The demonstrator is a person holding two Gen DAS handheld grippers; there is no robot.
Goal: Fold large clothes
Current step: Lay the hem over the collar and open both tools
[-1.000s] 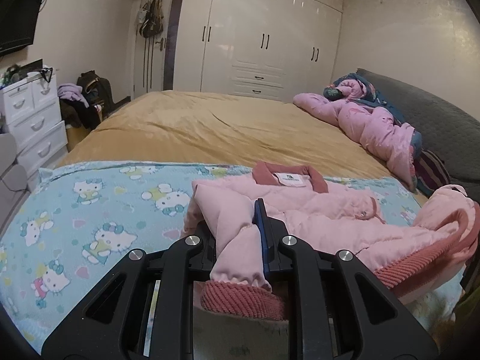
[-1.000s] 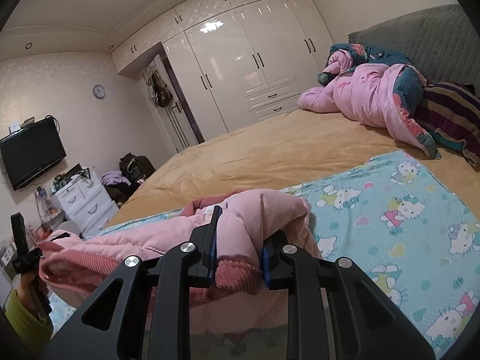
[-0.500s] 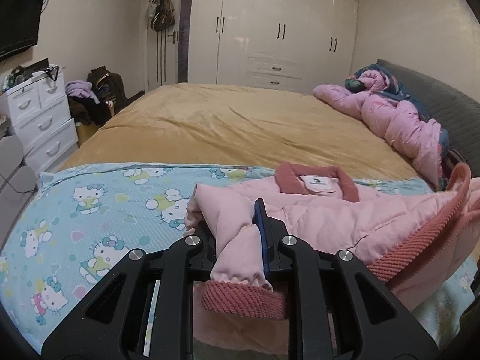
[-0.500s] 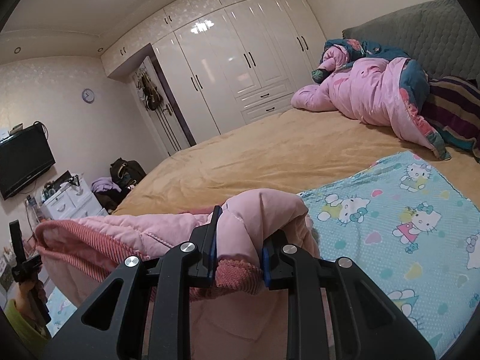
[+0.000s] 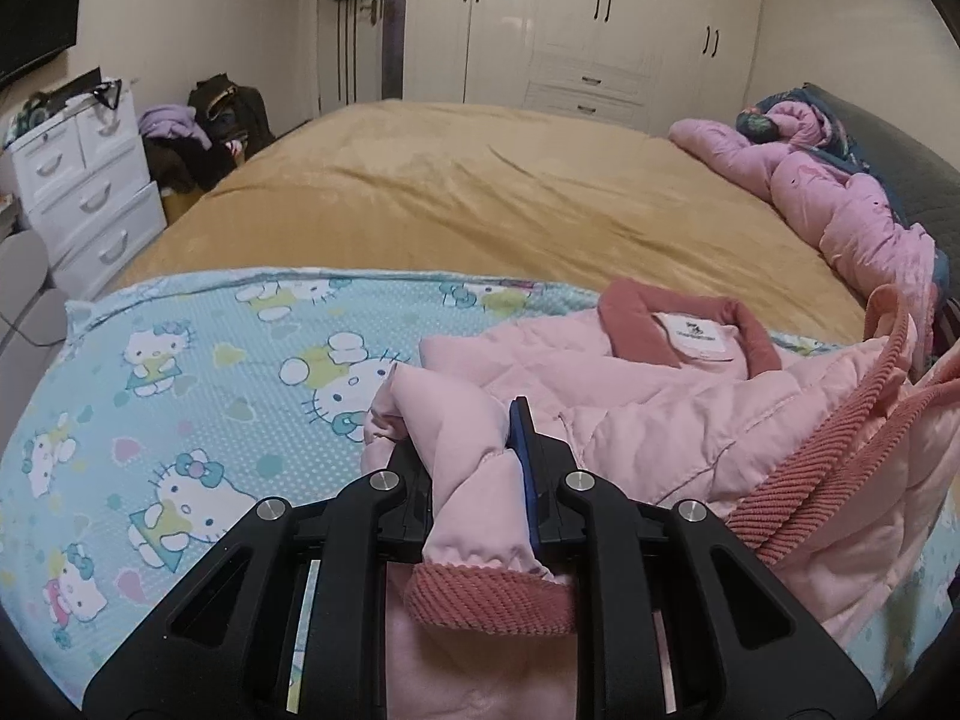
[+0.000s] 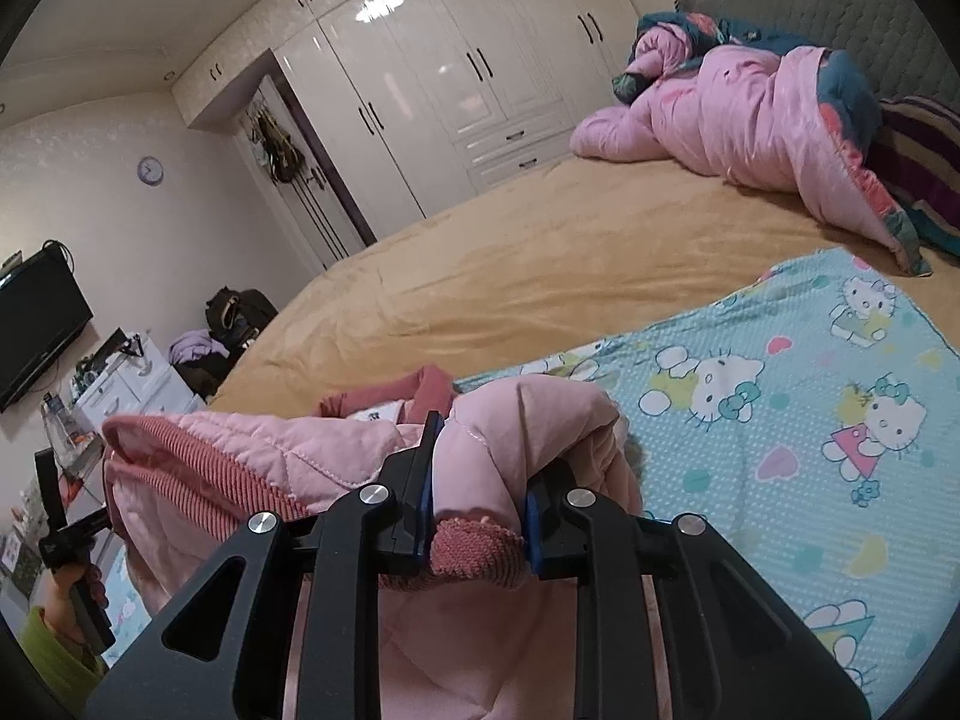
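A pink padded jacket (image 5: pixel 660 414) with a dark-pink corduroy collar (image 5: pixel 690 318) and hem lies on a light-blue cartoon-cat blanket (image 5: pixel 180 390) on the bed. My left gripper (image 5: pixel 474 450) is shut on the jacket's left bottom corner, corduroy hem hanging between the jaws. My right gripper (image 6: pixel 480 468) is shut on the other corner of the jacket (image 6: pixel 252 450) and holds it off the blanket (image 6: pixel 810 420). The hem is lifted and folded toward the collar. The left gripper's handle (image 6: pixel 60 534) shows at the right wrist view's left edge.
A tan bedspread (image 5: pixel 480 192) covers the bed beyond the blanket. A crumpled pink quilt (image 5: pixel 840 210) lies by the grey headboard (image 6: pixel 840 6). White drawers (image 5: pixel 84 180) and a bag with clothes (image 5: pixel 210 132) stand left of the bed. White wardrobes (image 6: pixel 450 78) line the far wall.
Both grippers have moved forward toward the collar with the hem, folding the jacket's lower part over its upper part. Both stayed shut on their corners.
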